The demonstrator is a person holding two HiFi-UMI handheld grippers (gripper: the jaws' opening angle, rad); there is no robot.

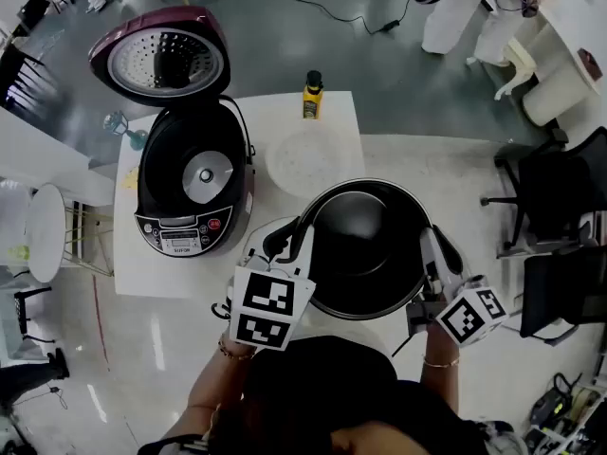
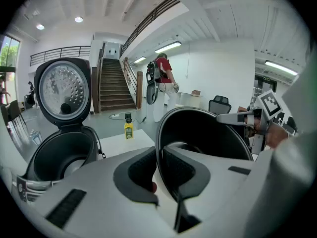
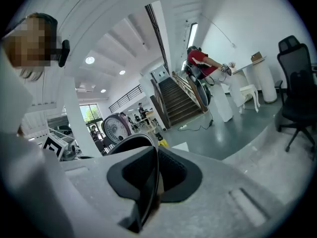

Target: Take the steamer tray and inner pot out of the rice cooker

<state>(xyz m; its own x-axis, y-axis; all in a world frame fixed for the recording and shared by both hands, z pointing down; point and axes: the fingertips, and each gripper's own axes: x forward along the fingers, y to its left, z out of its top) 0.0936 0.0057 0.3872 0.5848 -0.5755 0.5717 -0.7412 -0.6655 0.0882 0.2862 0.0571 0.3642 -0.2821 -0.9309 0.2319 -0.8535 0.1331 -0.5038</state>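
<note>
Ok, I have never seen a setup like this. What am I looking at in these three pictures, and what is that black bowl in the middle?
There is no robot here: a person holds a two-jaw tool in each hand. The head view comes from a camera on the person's head, looking steeply down. The other two views come from cameras riding on each tool, looking along its jaws.

The left hand-held gripper and the right hand-held gripper are each clamped on the rim of the black inner pot, on opposite sides. The pot is out of the cooker.

On the white table stands the rice cooker with its lid up, and a yellow bottle. A pale round tray, probably the steamer tray, lies there too. The marker cubes are part of the grippers.
</note>
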